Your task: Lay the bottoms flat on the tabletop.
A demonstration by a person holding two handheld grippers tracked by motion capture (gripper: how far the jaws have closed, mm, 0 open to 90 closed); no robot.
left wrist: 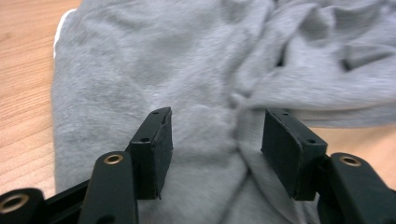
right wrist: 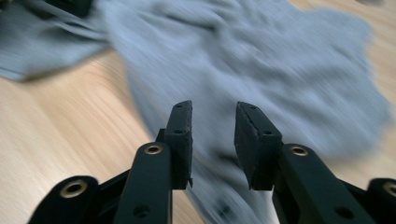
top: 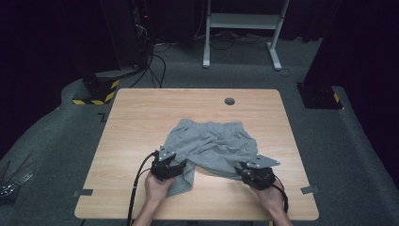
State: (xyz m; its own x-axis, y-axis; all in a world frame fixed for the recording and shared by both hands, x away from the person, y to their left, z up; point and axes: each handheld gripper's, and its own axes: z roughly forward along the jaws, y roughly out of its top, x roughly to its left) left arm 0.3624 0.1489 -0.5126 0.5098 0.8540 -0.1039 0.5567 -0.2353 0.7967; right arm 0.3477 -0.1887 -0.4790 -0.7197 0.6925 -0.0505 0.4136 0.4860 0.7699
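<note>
Left gripper (top: 175, 165) low before me, jaws well apart, nothing pinched | right gripper (top: 248, 171) low and level with it, jaws partly apart, nothing pinched | my hands grip both from behind, forearms coming in from below

Soft, fleecy grey cloth shorts (top: 211, 143) lie wrinkled on a smooth, matt, light wood-grain table (top: 141, 113).
</note>
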